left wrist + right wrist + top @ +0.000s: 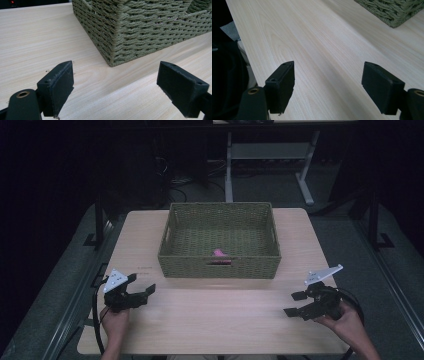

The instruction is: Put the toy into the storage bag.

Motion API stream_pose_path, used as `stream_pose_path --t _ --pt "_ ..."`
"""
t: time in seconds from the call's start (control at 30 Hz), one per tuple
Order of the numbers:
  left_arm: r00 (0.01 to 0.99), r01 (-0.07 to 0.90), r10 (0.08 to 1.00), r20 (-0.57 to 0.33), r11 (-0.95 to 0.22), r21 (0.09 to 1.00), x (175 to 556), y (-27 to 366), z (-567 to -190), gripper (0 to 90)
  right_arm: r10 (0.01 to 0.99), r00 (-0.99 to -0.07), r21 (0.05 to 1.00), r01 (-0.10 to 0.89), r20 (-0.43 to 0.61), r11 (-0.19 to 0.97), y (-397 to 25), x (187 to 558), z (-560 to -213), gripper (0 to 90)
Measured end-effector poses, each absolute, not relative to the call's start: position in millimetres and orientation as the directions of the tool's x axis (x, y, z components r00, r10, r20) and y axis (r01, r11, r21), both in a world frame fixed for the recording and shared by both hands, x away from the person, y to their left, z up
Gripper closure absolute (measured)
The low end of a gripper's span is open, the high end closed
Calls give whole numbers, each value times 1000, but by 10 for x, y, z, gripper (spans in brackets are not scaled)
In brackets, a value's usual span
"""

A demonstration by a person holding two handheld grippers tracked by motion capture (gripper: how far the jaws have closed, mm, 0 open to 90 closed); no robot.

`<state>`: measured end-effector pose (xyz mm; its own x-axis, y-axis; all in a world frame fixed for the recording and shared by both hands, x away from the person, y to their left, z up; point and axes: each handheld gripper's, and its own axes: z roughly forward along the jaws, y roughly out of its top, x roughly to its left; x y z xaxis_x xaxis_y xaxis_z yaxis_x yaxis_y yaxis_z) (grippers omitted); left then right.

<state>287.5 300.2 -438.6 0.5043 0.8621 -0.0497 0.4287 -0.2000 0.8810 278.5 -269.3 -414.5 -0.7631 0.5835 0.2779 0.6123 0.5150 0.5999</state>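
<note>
At the near edge of the surface, both grippers rest wide open and empty — the basket (220, 240) sits toward the far edge, a pink thing (220, 253) inside by its near wall.

The left gripper (137, 287) lies near the near-left corner, its jaws spread well apart with nothing between them; the right gripper (296, 303) lies near the near-right corner, jaws just as wide and holding nothing. The likely step is a reach for the pink thing: it would go best coming in from above, over the near wall, jaws kept wide until they straddle it — what the thing is cannot be told. The surface (210, 315) is pale wood grain, bare but for the basket. The room beyond is dark, with a white desk frame (305, 180) and cables on grey floor.
</note>
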Motion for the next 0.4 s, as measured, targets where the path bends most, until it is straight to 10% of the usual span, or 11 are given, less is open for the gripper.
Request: stream_pose_path --t 0.4 --pt "498 430 866 -54 -193 882 2886 3009 -4385 136 601 -757 612 609 257 504 -2682 2657 -4168 244"
